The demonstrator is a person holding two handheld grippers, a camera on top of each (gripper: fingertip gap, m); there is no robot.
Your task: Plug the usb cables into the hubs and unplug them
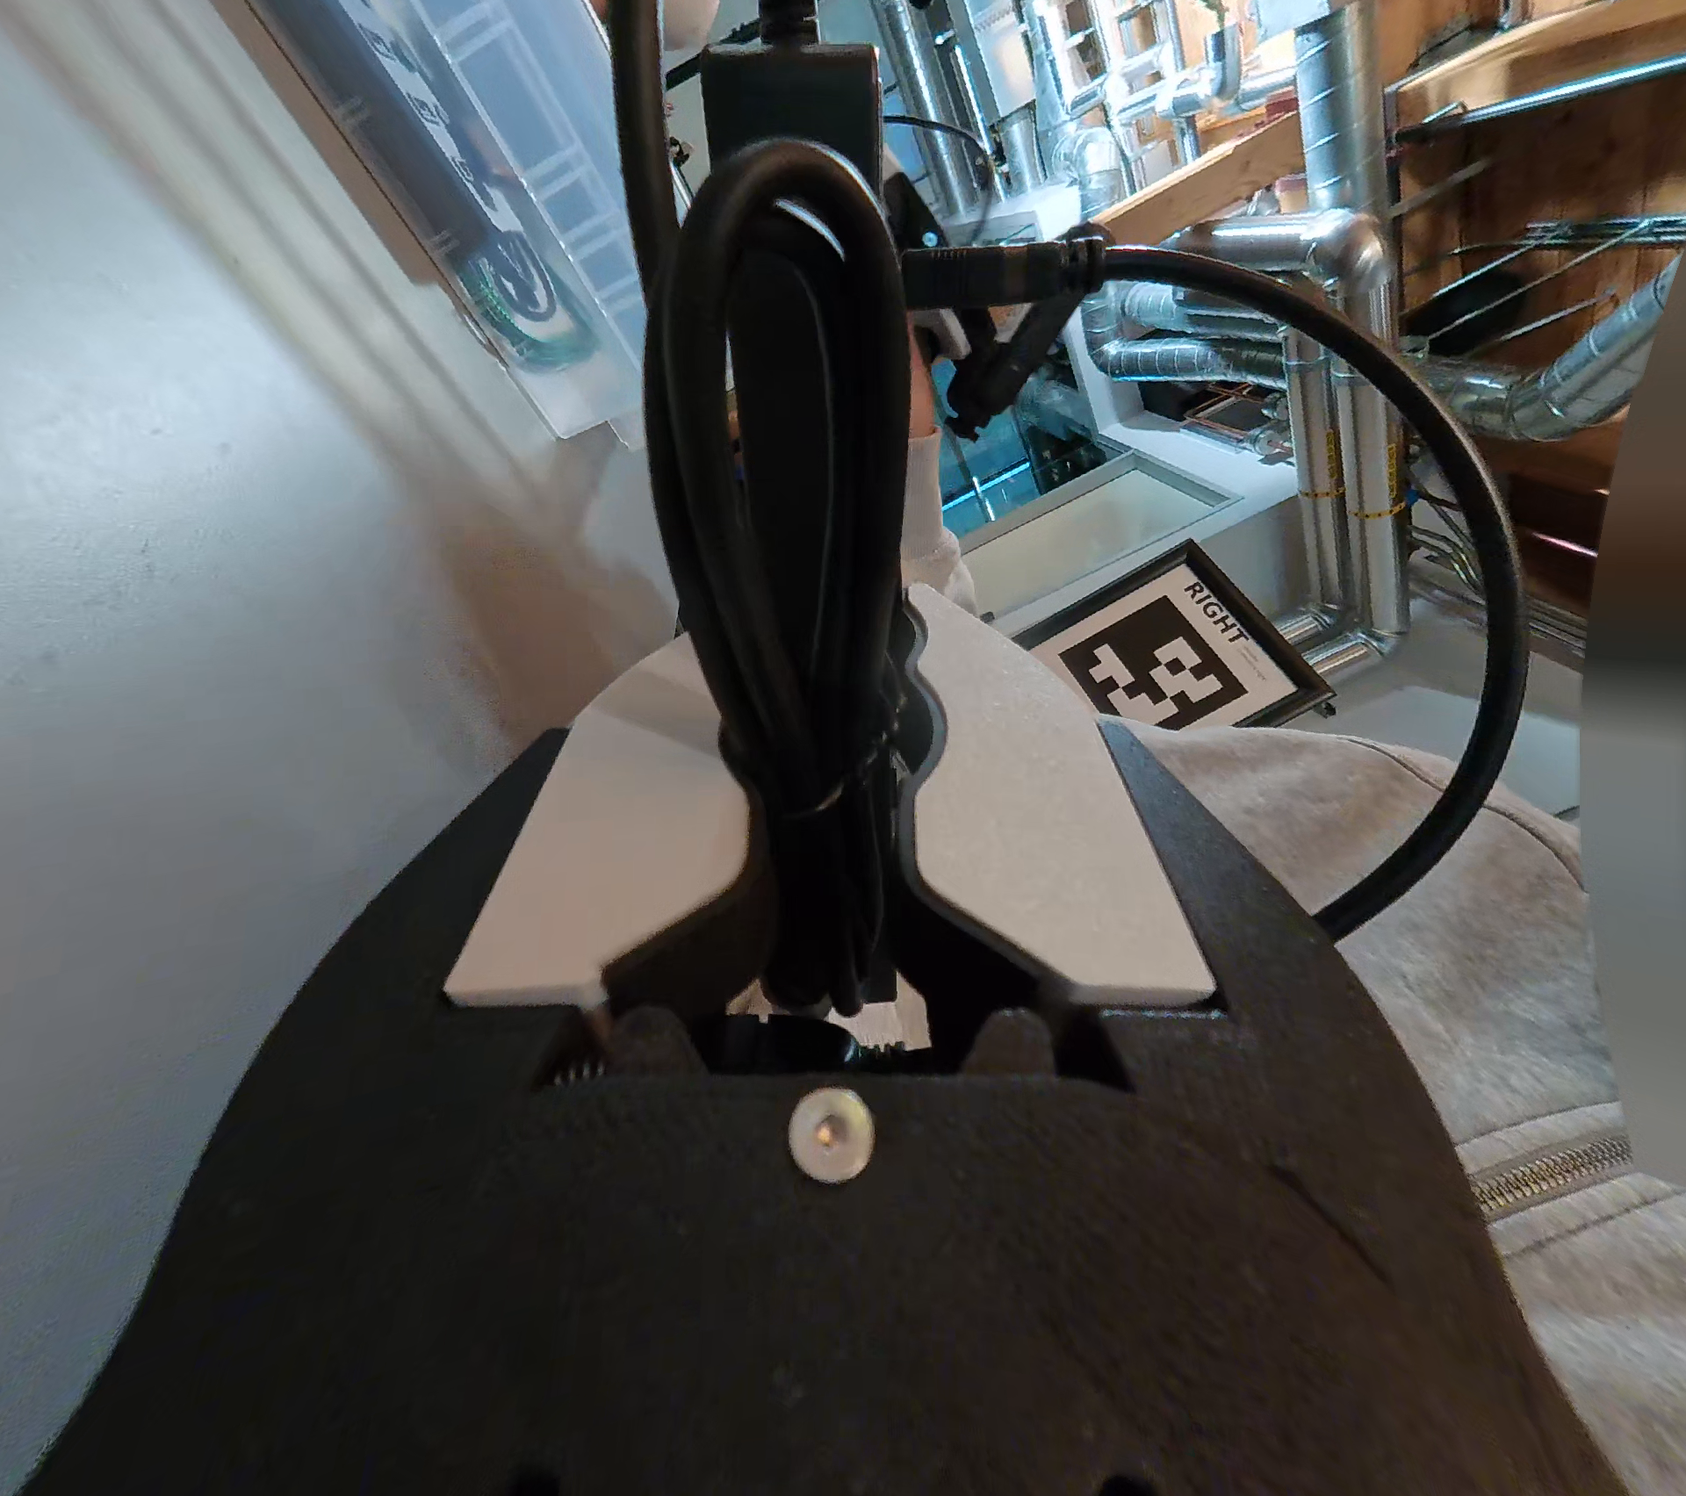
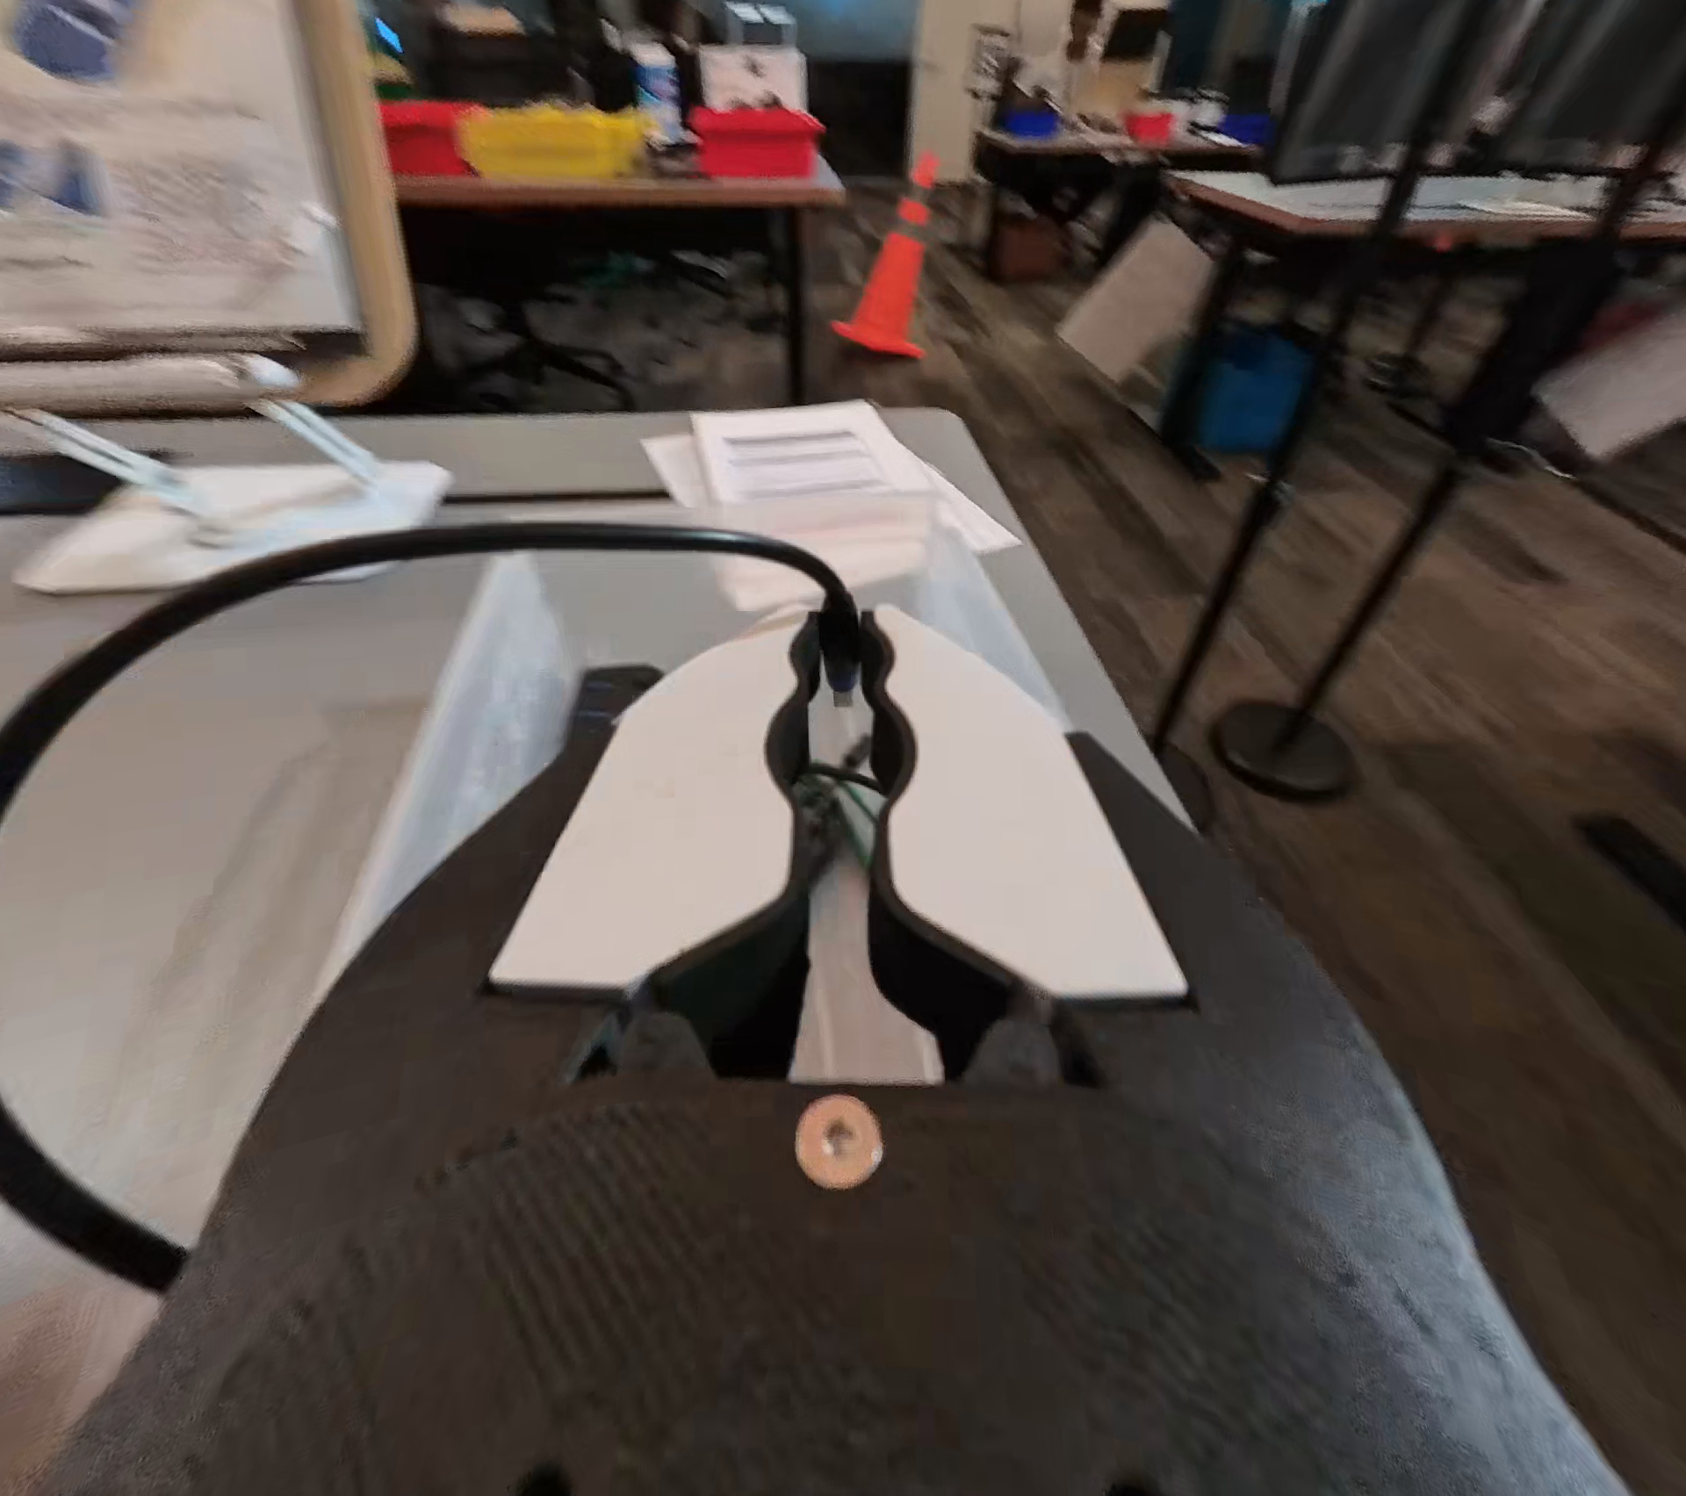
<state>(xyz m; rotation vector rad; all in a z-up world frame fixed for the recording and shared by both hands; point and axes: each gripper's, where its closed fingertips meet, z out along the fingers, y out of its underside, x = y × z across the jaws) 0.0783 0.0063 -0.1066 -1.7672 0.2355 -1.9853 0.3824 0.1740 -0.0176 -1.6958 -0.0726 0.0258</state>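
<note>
The left gripper (image 1: 826, 732) pinches the cable bundle (image 1: 785, 540); the right gripper (image 2: 844, 663) pinches a plug (image 2: 839, 654) — square it to the port, push gently.

The coiled cable (image 1: 785, 586) stands before the hub (image 1: 789, 102) (papers (image 2: 803, 467) on the table (image 2: 547, 440) behind).

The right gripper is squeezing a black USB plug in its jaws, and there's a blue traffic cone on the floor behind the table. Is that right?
Almost. The traffic cone is orange, not blue, as the right wrist view shows. The rest holds: the right gripper has its jaws closed on the black USB plug, and the cone stands on the floor beyond the table.
</note>
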